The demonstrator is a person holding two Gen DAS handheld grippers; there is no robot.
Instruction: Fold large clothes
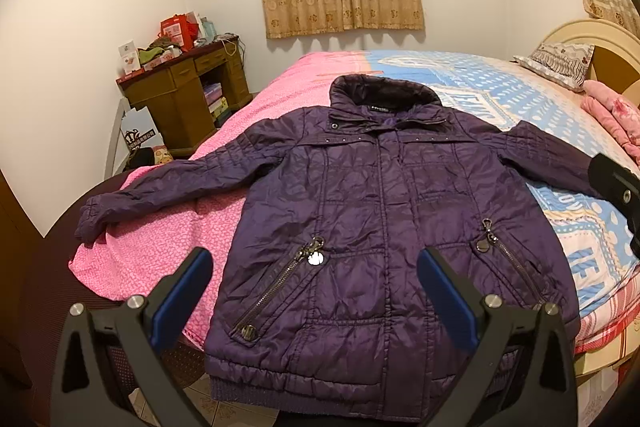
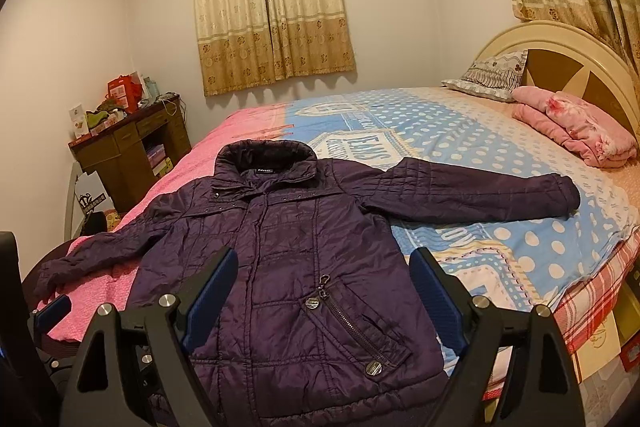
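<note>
I am holding the left gripper (image 1: 316, 279) with jaws apart above the hem of the purple jacket (image 1: 360, 227), which is lying flat on the bed (image 1: 580, 227), collar pointing away. The right gripper (image 2: 324, 279), also apart, is hovering nearer its right pocket.

Purple quilted jacket (image 1: 360, 227) — zipped, face-up, sleeves spread — flat on bed.
</note>
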